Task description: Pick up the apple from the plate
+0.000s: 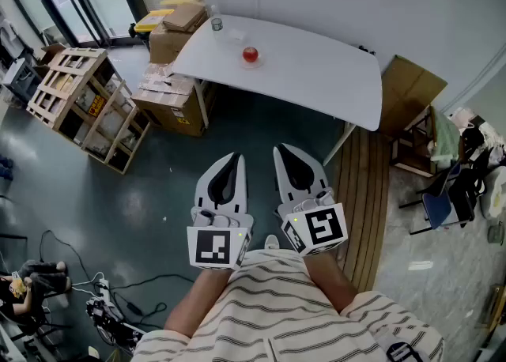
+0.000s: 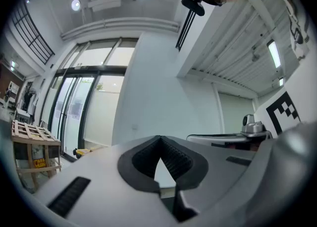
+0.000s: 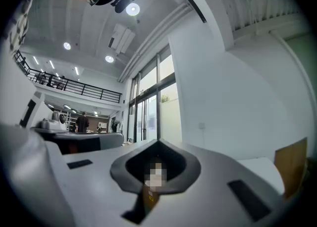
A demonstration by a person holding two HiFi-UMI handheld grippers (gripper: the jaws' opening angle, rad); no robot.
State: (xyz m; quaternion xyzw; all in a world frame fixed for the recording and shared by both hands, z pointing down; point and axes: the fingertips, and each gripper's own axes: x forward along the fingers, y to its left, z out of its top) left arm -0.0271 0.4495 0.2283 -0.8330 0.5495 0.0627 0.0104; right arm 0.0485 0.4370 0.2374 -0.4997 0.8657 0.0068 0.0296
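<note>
**A:** What's nearest?

**B:** A striped shirt (image 1: 300,305) at the bottom of the head view. Just beyond it are the left gripper (image 1: 232,158) and the right gripper (image 1: 283,150), side by side over the dark floor (image 1: 158,186), both pointing towards the white surface (image 1: 316,68).

**A:** And the fingers?

**B:** In the left gripper view the dark ribbed fingers (image 2: 143,160) meet at their tips, with nothing between them. The right gripper view shows the same: its pair is brought together and holds nothing.

**A:** Where's the apple?

**B:** The apple (image 1: 250,54), small and red, is well beyond both grippers, on the left half of the surface. It sits on a pale plate (image 1: 251,64) that hardly stands out from the white top. Neither gripper is near it.

**A:** Anything else up there?

**B:** A small clear cup (image 1: 217,24) stands at the far left corner, apart from the apple.

**A:** And around the surface?

**B:** Cardboard boxes (image 1: 170,99) are stacked at its left end, partly under it. Wooden crates (image 1: 79,99) stand further left. Wooden planks (image 1: 368,194) lie on the floor to the right.
</note>
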